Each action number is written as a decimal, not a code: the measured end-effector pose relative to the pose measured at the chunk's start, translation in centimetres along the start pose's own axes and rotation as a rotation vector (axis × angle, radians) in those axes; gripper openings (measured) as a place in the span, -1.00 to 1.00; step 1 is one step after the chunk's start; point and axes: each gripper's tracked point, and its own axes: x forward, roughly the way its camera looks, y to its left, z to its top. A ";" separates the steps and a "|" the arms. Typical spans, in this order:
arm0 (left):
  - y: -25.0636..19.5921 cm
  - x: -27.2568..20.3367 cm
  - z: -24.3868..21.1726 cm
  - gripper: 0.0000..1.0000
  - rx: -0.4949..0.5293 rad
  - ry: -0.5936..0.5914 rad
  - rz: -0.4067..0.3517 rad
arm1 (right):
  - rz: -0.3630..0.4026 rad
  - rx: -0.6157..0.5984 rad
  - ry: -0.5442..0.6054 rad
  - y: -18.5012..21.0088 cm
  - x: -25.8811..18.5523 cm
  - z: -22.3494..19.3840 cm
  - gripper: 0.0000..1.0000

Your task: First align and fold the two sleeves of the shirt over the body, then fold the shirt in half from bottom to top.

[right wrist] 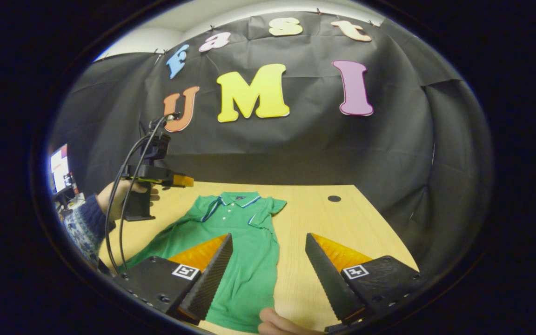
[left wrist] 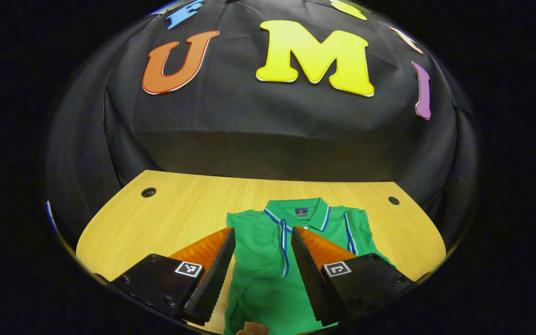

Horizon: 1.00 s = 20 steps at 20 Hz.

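**On the wooden table: green polo shirt, sleeve folds under way**

Item: green polo shirt (right wrist: 244, 242), lying flat and face up on the wooden table (right wrist: 314, 218), collar toward the far wall, hem toward the near edge.

Condition: in the left gripper view the shirt (left wrist: 268, 260) looks narrow, with striped trim lying over the chest. This suggests at least one sleeve is already folded in, though which one cannot be told. In the right gripper view, one short sleeve (right wrist: 275, 204) sticks out on the right, and green cloth trails out flat at the near left.

Tools: left gripper (left wrist: 262, 237) hovers above the chest, jaws wide, holding nothing. Right gripper (right wrist: 268, 242) hovers over the shirt's right edge, jaws wide, empty. A hand (right wrist: 123, 197) grips the left tool at the far left.

Step judged: sleeve folding, unfinished. The next move likely calls for pinching the loose sleeve and laying it squarely over the body.

Markings: small dark label (left wrist: 301, 212) inside the collar, unreadable. Square coded markers sit on the finger mounts.
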 end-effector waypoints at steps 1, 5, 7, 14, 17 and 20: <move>-0.5 -1.5 -0.6 0.60 0.004 -0.006 -0.026 | -0.003 -0.012 -0.005 0.4 -0.5 -0.2 0.92; -0.8 -7.8 -3.2 0.80 0.024 -0.083 -0.040 | -0.029 -0.055 -0.019 1.1 -2.9 -2.1 0.92; -0.8 -10.9 -5.1 0.89 0.036 -0.098 -0.042 | -0.020 -0.051 0.001 1.9 -4.0 -3.7 0.92; 1.5 -19.5 -13.3 0.94 -0.023 0.005 -0.028 | -0.083 -0.041 0.080 0.9 -7.0 -7.9 0.92; 2.3 -21.4 -18.3 0.96 -0.004 0.112 -0.027 | -0.093 -0.021 0.136 0.8 -7.0 -10.0 0.92; 2.7 -22.4 -21.5 0.95 -0.014 0.149 -0.025 | -0.119 -0.029 0.189 0.3 -6.5 -12.5 0.92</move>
